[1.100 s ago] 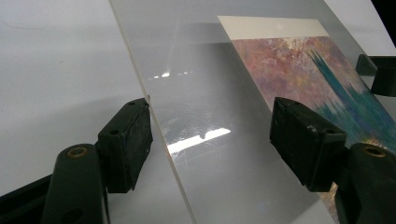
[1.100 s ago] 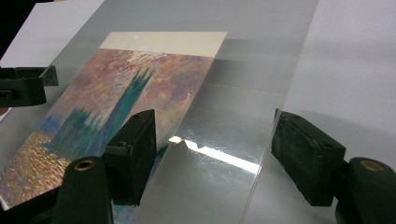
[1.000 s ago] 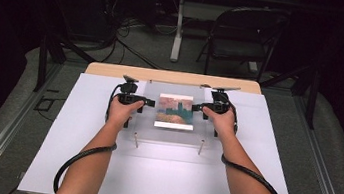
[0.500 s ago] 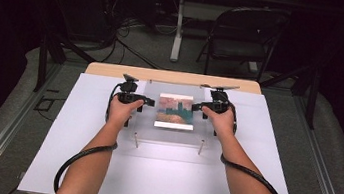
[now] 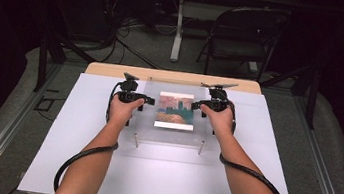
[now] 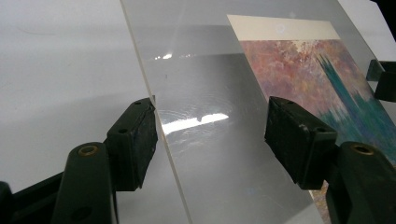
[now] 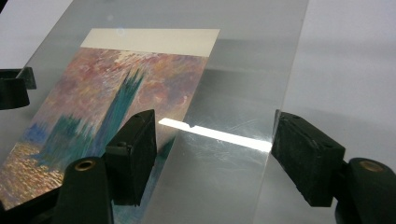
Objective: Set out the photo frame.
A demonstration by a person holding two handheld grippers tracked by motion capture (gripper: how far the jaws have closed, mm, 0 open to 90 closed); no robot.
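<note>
Worktop point(image 5: 75, 165): white surface under a wooden top at the far edge; it carries the whole assembly, and your forearms reach in over it.
Clear sheet point(image 5: 149, 119): transparent panel at the centre of the worktop, apparently raised on two small pegs point(image 5: 136, 140) at its near edge. If you lift one side before the other, it likely tilts and slides off them.
Print point(image 5: 175, 110): painted picture lying flat under or within the sheet; which, you cannot tell. Any tilt could shift it.
Left gripper point(image 6: 210, 135): your fingers straddle the sheet's left edge, spread apart, not yet clamped. Closing off-centre risks a slippery hold on glossy plastic.
Right gripper point(image 7: 212, 149): fingers likewise parted across the right edge; same hazard.
</note>
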